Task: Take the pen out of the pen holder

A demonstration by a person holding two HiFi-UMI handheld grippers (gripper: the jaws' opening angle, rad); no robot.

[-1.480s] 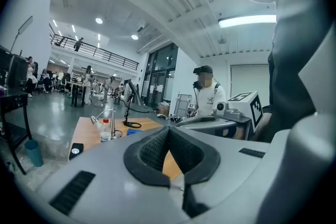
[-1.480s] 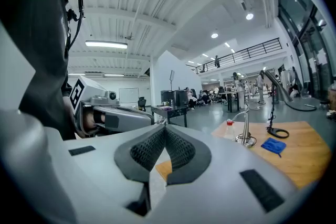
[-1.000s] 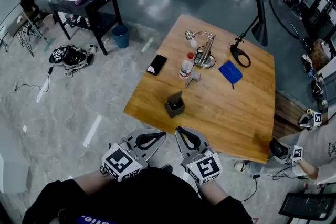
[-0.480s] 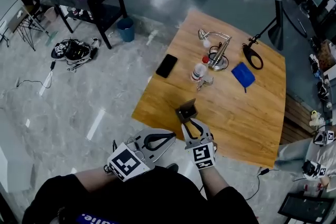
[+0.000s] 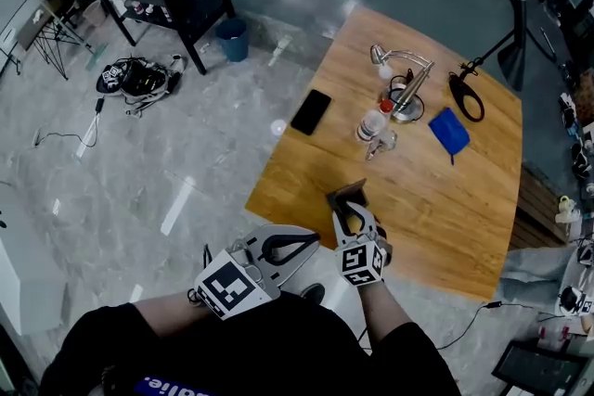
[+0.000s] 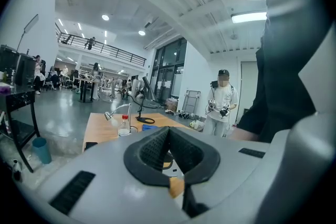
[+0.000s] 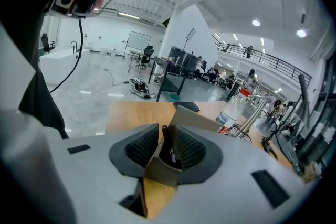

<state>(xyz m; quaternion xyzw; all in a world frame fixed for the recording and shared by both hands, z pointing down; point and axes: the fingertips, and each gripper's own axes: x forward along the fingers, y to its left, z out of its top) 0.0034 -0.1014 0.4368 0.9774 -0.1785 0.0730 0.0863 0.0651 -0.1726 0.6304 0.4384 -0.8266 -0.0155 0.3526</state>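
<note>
Now the pen (image 7: pixel 167 146) sits in its holder (image 7: pixel 159 173). The right hand-held gripper (image 7: pixel 167 126) spreads wide around it. The left hand-held gripper (image 6: pixel 169 129) is pinched closed.

Wooden table (image 5: pixel 450 204): pen holder (image 5: pixel 347 196), phone (image 5: pixel 311 111), bottle (image 5: pixel 374 121)

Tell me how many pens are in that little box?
1. A dark pen stands in the grey pen holder, between the right gripper's open jaws. Part of the holder's inside is hidden, so another could be there.
</note>
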